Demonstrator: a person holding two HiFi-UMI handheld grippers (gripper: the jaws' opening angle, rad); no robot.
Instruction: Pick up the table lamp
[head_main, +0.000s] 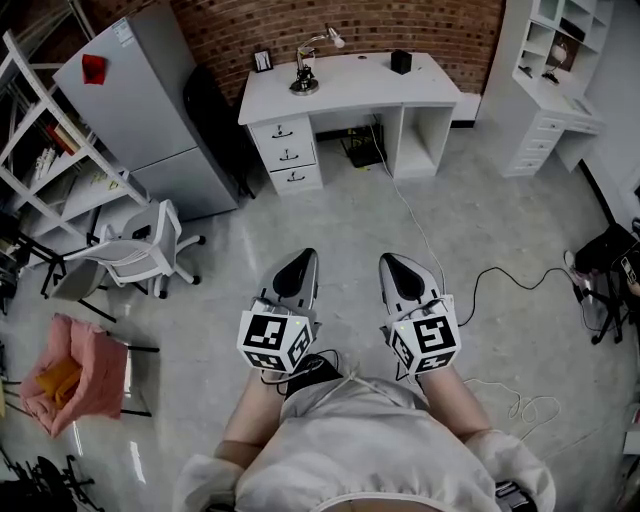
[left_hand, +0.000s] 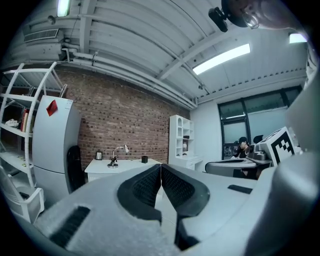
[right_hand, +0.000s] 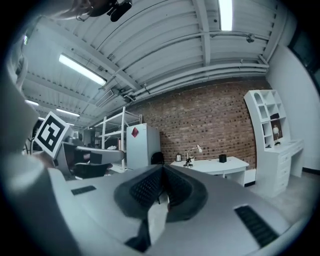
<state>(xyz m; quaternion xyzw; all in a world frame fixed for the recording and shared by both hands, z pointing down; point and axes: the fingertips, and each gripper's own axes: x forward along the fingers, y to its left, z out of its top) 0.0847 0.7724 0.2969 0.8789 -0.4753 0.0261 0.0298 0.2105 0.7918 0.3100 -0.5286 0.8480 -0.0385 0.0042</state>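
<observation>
Head view: the table lamp (head_main: 305, 72) stands on the white desk (head_main: 400, 92) at top centre of the frame, against the brick wall. It is well apart from the left gripper (head_main: 303, 258) and right gripper (head_main: 391, 262), held side by side at lower centre above the floor, both clenched on nothing.

Left gripper view: the jaws meet at mid-frame with nothing between them. The lamp shows small, left of centre, far off on the desk.

Right gripper view: the jaws are pressed together, empty. The lamp sits small, just right of centre.

The pickup looks unstarted; approach, grasp and lift all remain.
</observation>
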